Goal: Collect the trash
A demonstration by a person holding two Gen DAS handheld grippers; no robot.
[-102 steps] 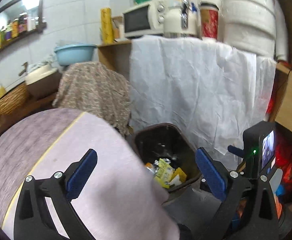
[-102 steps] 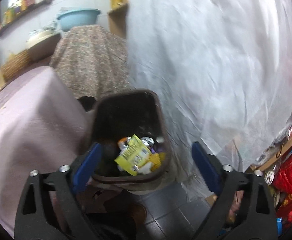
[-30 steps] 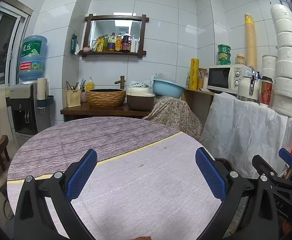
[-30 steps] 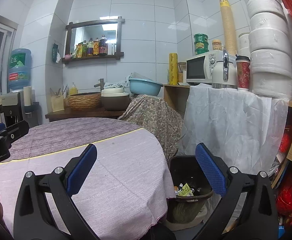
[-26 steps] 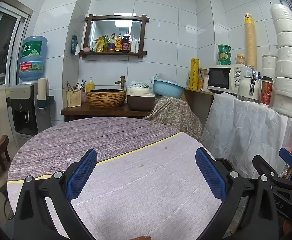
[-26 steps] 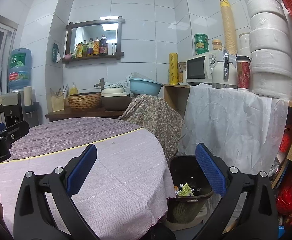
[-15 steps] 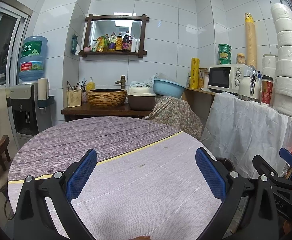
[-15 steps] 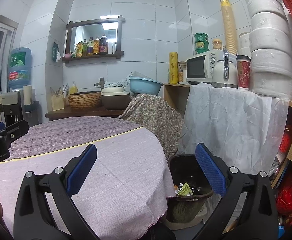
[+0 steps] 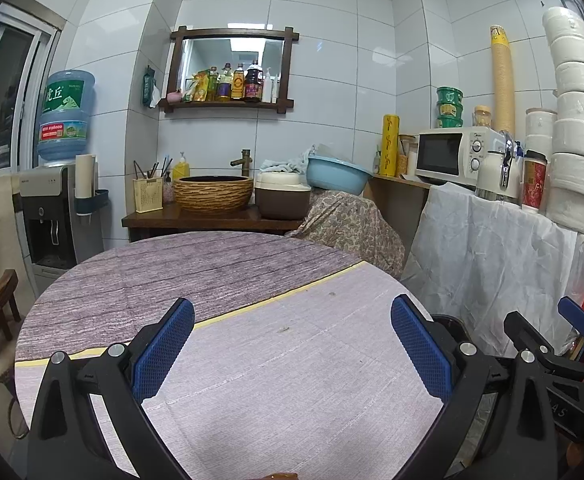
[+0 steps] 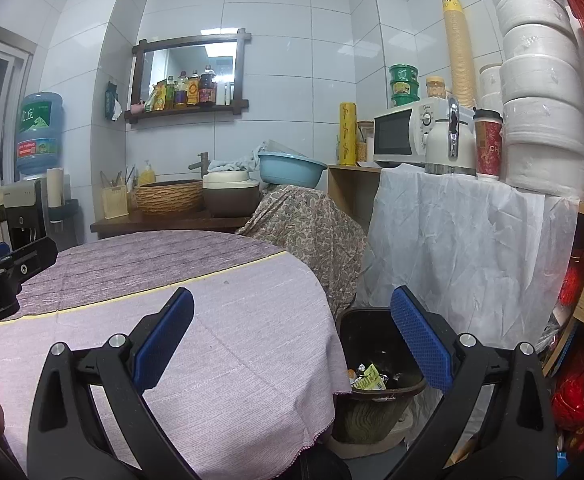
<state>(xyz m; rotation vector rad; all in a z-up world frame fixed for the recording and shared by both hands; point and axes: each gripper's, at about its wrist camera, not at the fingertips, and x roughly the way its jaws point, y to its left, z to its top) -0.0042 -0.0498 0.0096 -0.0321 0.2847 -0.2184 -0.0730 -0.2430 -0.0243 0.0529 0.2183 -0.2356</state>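
Two tongs wide open, both empty

Both hover over the round bench (image 9: 251,344) with the purple cloth. Left tongs (image 9: 292,348) view shows only the bin's dark rim at the bench edge. Right tongs (image 10: 292,340) view shows the whole trash bin (image 10: 376,404) on the floor beside the bench, with wrappers (image 10: 368,378) inside.

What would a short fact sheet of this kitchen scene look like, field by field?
Left gripper: open, holding nothing, above the table
Right gripper: open, holding nothing
Table: round, purple cloth with a yellow stripe, no trash on it
Trash bin: dark, on the floor beside the table edge
Bin contents: yellow wrapper and other scraps
Behind the bin: white sheet draped over a counter
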